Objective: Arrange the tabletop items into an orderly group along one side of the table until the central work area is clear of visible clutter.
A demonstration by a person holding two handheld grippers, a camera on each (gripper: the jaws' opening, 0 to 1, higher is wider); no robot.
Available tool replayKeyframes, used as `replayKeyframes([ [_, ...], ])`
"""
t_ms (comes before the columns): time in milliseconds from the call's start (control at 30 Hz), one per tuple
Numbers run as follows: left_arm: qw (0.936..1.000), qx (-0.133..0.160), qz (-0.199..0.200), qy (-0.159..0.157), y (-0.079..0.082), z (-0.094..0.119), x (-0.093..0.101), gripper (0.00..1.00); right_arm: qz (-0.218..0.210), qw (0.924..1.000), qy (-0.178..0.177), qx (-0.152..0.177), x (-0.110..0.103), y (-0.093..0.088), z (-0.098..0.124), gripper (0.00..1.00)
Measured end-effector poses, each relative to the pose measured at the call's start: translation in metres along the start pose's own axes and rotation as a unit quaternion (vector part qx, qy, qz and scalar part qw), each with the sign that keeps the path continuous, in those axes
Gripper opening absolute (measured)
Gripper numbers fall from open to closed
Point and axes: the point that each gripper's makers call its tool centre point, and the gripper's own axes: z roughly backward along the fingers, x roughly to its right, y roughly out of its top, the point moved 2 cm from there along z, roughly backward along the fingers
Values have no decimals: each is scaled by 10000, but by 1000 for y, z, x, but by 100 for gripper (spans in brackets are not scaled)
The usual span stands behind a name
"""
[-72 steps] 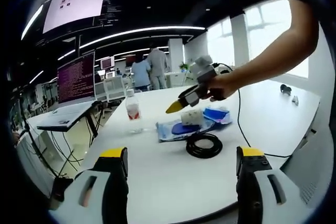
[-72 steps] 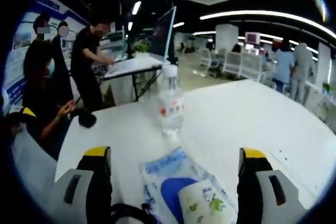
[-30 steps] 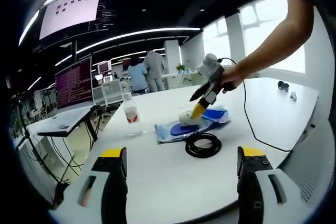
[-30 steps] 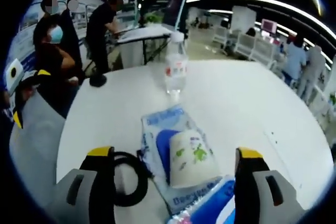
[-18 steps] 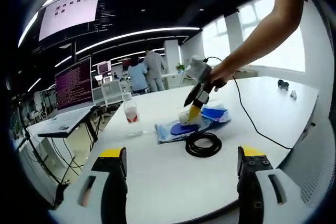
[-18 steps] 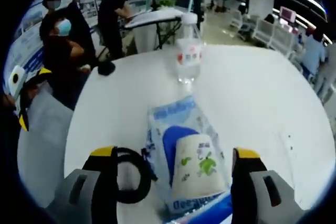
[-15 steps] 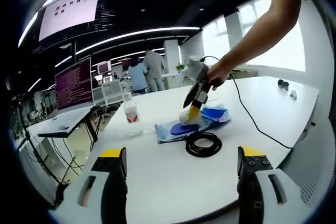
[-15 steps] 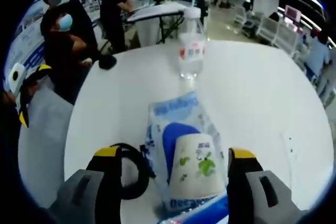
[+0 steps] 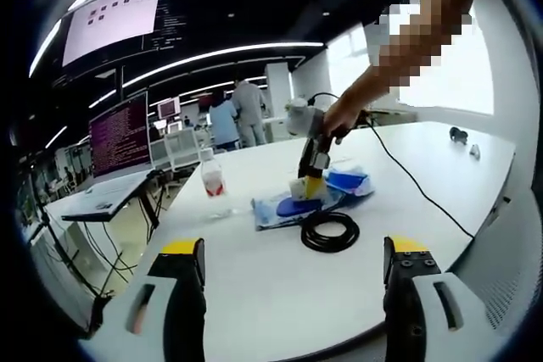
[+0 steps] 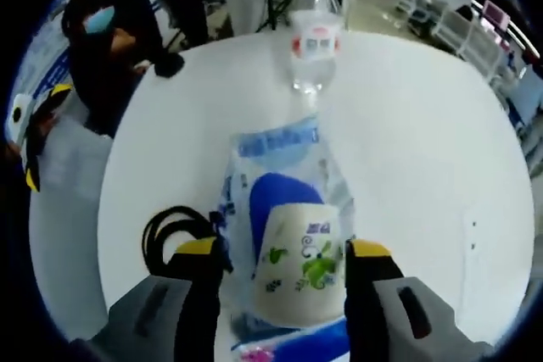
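Straddling the paper cup [image 10: 299, 264], right gripper [image 10: 284, 262] jaws narrowed either side, contact unclear. Cup lies on blue packet [image 10: 280, 167], long axis toward bottle [image 10: 315, 36]. Left gripper [image 9: 288, 252] wide, holding nothing; its view adds cable coil [image 9: 329, 231] mid-table [image 9: 254, 286].

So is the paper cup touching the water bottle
Apart. In the right gripper view the paper cup lies on the blue packet between the jaws, with bare table before the water bottle.
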Motion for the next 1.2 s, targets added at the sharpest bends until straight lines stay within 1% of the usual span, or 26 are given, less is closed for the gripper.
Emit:
replayKeyframes([
  [100,10000,-5,10,10,0,0,0,86,101,9998,44,-191,0,-5,-4,53],
  [167,10000,-15,3,8,0,0,0,86,92,9997,58,-206,8,-6,-8,51],
  [267,10000,-29,-15,-13,-1,0,1,86,139,9994,16,-331,2,-9,-9,45],
  [367,10000,-43,-18,-26,-1,-1,1,86,210,9990,40,-385,-3,-10,-9,45],
  [467,10000,-46,-22,-32,-1,-1,1,86,312,9986,45,-422,-3,-9,-8,44],
  [567,10000,-48,-27,-40,-1,-1,2,86,571,9972,19,-491,5,-10,-9,43],
  [733,10000,-51,-30,-37,-1,0,2,86,852,9949,-31,-543,-2,-9,-3,42],
  [800,10000,-44,-26,-40,-1,0,2,86,1036,9929,-46,-577,-6,-9,0,42],
  [867,10000,-42,-23,-37,-1,0,1,86,1410,9875,-125,-698,-6,-10,3,42],
  [900,10000,-39,-21,-36,-1,0,1,86,1589,9846,-171,-709,-7,-10,4,41],
  [1000,10000,-38,-27,-38,-1,0,1,86,1624,9842,-141,-694,-8,-10,5,41],
  [1200,10000,-24,-25,-35,-1,0,1,86,1864,9806,-113,-604,-9,-7,12,41],
])
